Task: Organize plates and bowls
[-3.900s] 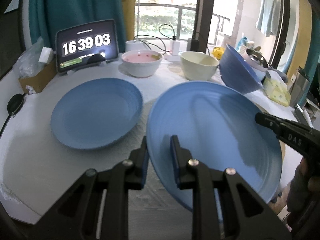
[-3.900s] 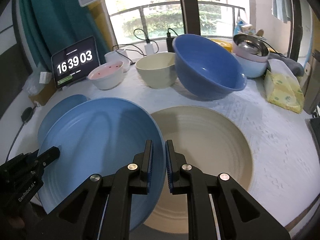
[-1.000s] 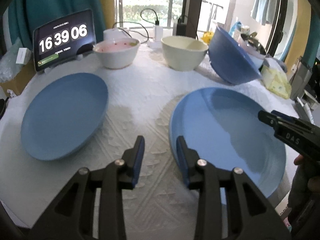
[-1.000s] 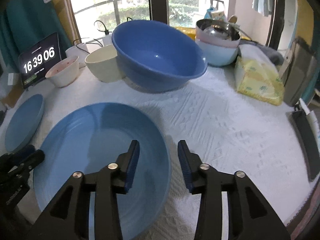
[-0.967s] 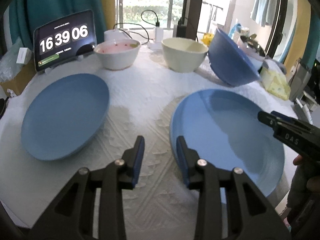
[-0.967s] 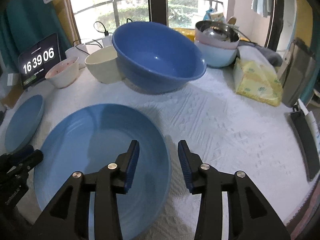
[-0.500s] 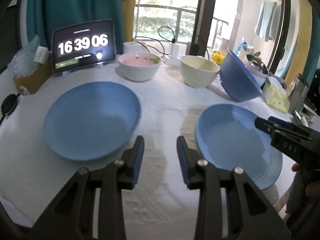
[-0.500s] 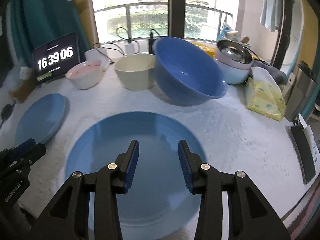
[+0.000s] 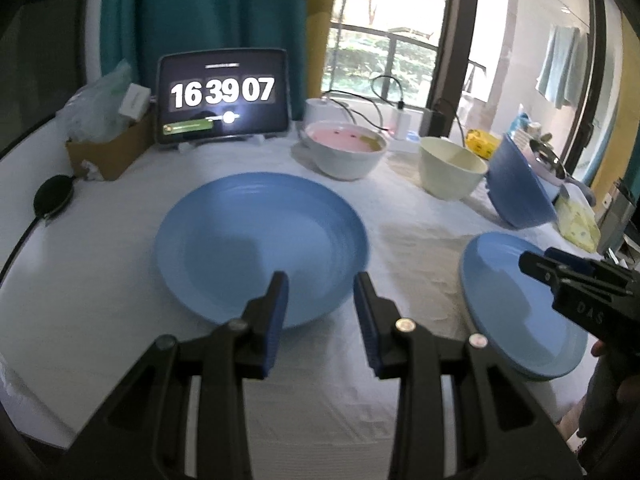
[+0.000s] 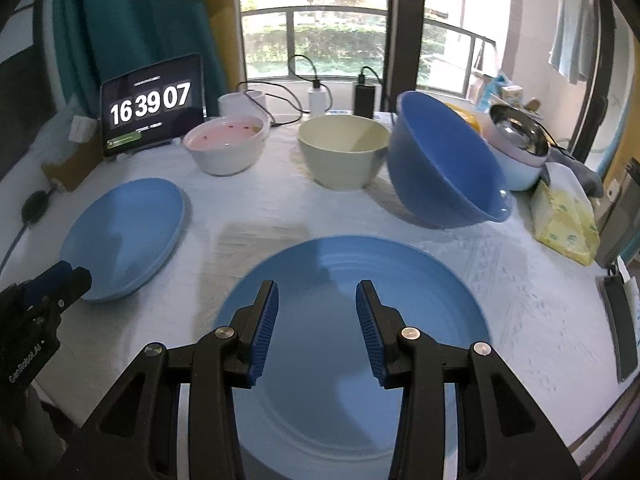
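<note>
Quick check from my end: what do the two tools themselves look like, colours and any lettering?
Both are black plastic with blue ribbed pads and silver screw heads on the fingers. The left tool shows white "CenRobot.AI" lettering in the right wrist view; the right tool shows "DAS" in the left wrist view.

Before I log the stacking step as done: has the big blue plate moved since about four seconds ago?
Yes. The big blue plate was held tilted over a beige plate; now it lies flat in front of the big blue bowl, covering that spot.

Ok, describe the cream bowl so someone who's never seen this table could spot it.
Look along the back of the white table, by the window. Three bowls stand in a row there; the cream bowl is the middle one, upright and empty, between the pink-lined white bowl and the tilted big blue bowl.
</note>
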A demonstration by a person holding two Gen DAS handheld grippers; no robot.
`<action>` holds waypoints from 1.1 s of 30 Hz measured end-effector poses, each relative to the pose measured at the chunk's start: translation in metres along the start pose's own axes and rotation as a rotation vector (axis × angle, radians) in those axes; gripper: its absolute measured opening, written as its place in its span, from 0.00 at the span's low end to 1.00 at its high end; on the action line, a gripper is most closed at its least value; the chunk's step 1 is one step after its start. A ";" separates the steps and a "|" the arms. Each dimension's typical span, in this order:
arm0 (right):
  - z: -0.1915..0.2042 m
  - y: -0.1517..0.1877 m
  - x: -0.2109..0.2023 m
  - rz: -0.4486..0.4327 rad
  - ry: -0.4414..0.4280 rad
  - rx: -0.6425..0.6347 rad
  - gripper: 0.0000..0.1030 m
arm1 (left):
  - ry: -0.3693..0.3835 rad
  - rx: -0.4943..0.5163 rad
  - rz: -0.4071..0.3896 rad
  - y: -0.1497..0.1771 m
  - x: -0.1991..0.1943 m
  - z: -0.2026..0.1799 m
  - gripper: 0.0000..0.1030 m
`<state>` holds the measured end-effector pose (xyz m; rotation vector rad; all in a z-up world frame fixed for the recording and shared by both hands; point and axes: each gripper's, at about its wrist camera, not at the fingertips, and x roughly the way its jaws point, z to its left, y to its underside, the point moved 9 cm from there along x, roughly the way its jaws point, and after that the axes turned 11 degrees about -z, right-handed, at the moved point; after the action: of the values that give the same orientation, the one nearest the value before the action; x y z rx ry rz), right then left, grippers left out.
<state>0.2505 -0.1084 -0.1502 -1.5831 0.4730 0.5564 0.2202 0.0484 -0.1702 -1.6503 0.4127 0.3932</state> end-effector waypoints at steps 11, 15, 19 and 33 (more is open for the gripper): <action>0.036 -0.008 0.010 0.001 -0.051 -0.040 0.42 | -0.061 -0.030 -0.013 -0.002 0.001 0.041 0.34; 0.047 -0.010 0.015 0.004 -0.068 -0.052 0.42 | -0.089 -0.047 -0.015 -0.004 0.004 0.059 0.34; 0.059 -0.012 0.021 0.009 -0.087 -0.061 0.42 | -0.109 -0.060 -0.016 -0.005 0.009 0.073 0.34; 0.097 -0.014 0.048 0.044 -0.148 -0.085 0.42 | -0.141 -0.101 0.030 -0.001 0.035 0.104 0.34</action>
<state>0.2897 -0.0094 -0.1731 -1.6012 0.3774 0.7304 0.2495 0.1501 -0.1983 -1.7033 0.3167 0.5574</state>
